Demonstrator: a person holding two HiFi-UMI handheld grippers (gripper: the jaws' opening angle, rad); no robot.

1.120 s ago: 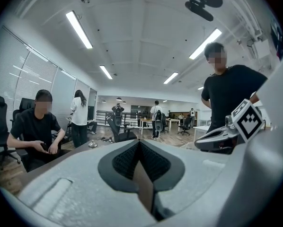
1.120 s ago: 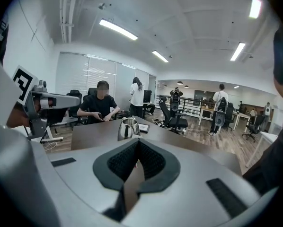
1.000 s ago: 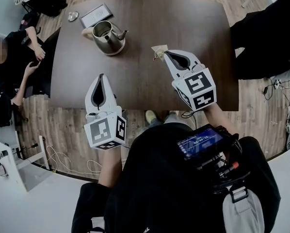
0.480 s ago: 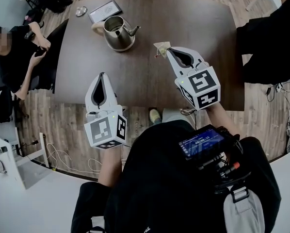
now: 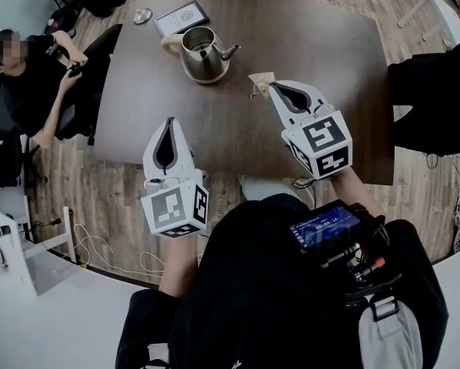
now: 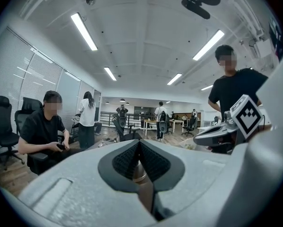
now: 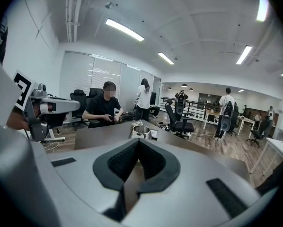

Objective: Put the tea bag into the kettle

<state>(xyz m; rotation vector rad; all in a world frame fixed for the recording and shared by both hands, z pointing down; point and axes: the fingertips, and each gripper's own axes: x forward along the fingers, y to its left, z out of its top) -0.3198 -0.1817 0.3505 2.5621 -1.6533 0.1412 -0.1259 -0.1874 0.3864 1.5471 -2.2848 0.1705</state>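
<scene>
- The right gripper (image 5: 273, 88) is clamped on the tea bag (image 5: 258, 78), near the open kettle (image 5: 205, 52).
- It should probably hover right over the mouth before letting go.
- The left gripper (image 5: 168, 122) is closed and empty.

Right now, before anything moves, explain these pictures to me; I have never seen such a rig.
No robot here: a person holds a white two-jaw gripper in each hand. The head view comes from a camera on the person's head, looking down; the other two come from cameras riding on each gripper. On the dark brown table stands a shiny steel kettle, its top open. The right gripper is shut on a pale paper tea bag, apart from the kettle. The left gripper is shut and empty.
</scene>
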